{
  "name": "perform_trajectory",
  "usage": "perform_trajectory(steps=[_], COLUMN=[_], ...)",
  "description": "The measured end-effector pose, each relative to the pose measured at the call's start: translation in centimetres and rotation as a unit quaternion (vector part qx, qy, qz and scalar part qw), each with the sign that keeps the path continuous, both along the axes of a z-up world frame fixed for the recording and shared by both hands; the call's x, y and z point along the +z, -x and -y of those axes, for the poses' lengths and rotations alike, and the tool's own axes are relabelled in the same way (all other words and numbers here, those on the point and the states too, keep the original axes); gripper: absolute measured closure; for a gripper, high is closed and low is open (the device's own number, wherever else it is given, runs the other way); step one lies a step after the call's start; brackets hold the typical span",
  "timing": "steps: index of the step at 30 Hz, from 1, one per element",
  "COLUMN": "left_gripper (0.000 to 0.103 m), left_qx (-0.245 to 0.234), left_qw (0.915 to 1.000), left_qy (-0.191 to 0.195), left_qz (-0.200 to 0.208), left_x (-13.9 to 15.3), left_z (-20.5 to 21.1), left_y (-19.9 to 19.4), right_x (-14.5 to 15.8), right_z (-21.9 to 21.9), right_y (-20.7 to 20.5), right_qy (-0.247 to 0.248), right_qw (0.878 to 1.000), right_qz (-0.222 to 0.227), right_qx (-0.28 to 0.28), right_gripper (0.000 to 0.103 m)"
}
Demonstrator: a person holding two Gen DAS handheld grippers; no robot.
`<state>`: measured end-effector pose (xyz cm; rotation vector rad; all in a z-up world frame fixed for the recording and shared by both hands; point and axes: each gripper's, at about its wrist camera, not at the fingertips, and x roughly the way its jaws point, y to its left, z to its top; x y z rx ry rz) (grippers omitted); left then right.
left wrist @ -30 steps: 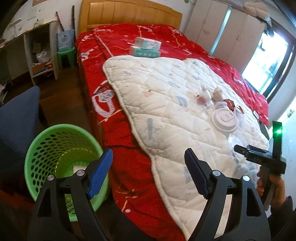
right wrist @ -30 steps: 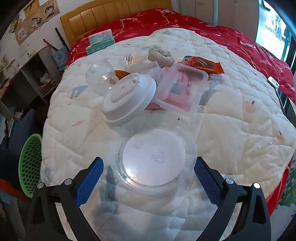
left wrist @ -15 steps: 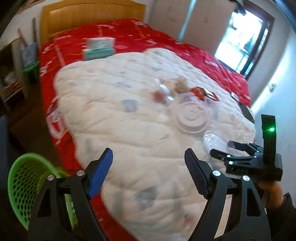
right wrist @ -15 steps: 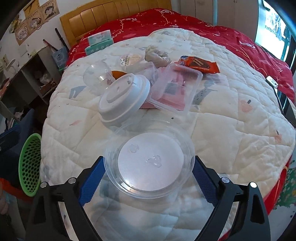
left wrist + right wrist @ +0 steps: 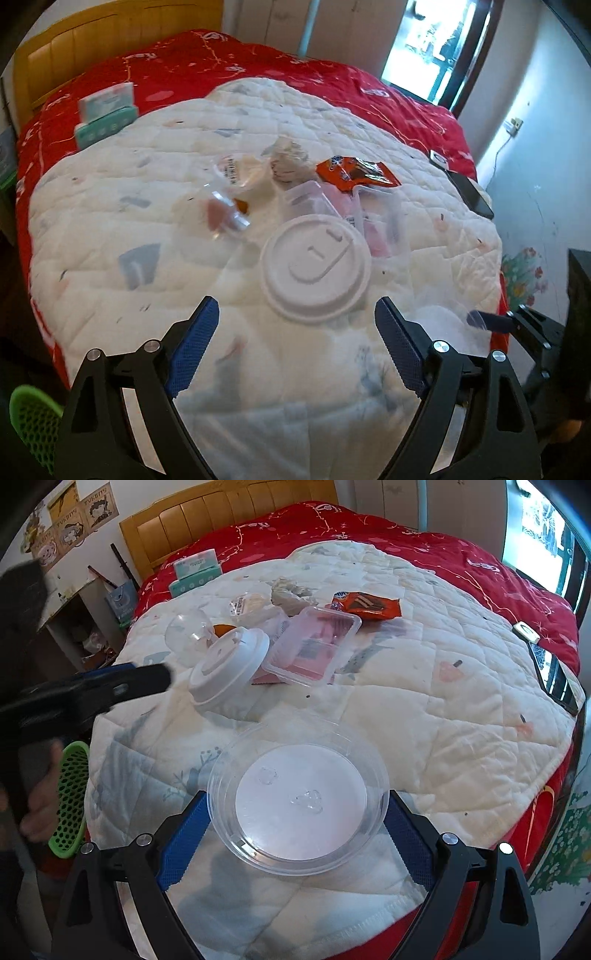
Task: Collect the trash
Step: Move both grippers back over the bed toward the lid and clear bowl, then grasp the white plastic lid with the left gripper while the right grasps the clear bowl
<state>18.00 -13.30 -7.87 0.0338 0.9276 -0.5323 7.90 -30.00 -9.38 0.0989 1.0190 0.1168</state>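
Right gripper [image 5: 295, 834] clamped on clear plastic lid [image 5: 297, 805] just above quilt [image 5: 443, 720] w/ pads on rim only, could pop out bc thin n slick; left gripper [image 5: 295, 350] wide apart, empty, near white cup lid [image 5: 316, 275], might knock it.

On my feeds, a bed [image 5: 424, 535] with a red patterned cover fills the room, and a white quilted blanket [image 5: 424, 709] lies spread over its near half. A yellow wooden headboard [image 5: 229, 513] stands at the far end. Two stacked tissue packs [image 5: 195, 572], pale green and white, rest on the red cover just beyond the blanket's far edge. I see cartoon posters [image 5: 74, 513] on the wall left of the headboard, with a cluttered shelf unit [image 5: 85, 627] below them. A dark phone [image 5: 557, 679] lies at the blanket's right edge, a small white object [image 5: 526, 631] just beyond it. A bright window [image 5: 432, 48] shows at upper right.
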Motion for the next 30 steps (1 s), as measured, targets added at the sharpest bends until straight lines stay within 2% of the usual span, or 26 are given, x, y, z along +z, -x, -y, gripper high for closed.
perform_trajectory(steps=[8, 12, 16, 20, 23, 30], left_gripper=[0.016, 0.016, 0.015, 0.017, 0.024, 0.025], left_qx=[-0.010, -0.014, -0.011, -0.018, -0.026, -0.021], left_qw=[0.9997, 0.9991, 0.9987, 0.9990, 0.9990, 0.9995], left_qy=[-0.009, 0.013, 0.017, 0.013, 0.014, 0.014], left_qz=[-0.021, -0.038, -0.046, -0.039, -0.034, -0.017], left_x=[-1.6, -2.1, -2.6, -2.8, -2.8, -1.9], left_z=[2.0, 2.2, 2.6, 3.1, 3.4, 2.7], left_y=[-2.7, -3.7, -4.4, -4.4, -4.3, -2.8], right_x=[-0.1, -0.2, -0.4, -0.6, -0.5, 0.3], right_z=[0.3, 0.4, 0.4, 0.3, 0.4, 0.2], right_y=[0.7, 0.7, 0.8, 0.9, 0.9, 1.4], right_qy=[-0.006, -0.008, -0.010, -0.010, -0.011, -0.014], right_qw=[1.000, 1.000, 1.000, 1.000, 1.000, 1.000], right_qz=[0.001, 0.001, 0.000, -0.003, -0.002, 0.008], right_qx=[0.003, 0.003, 0.002, 0.002, 0.001, 0.002], right_gripper=[0.014, 0.014, 0.014, 0.014, 0.014, 0.014])
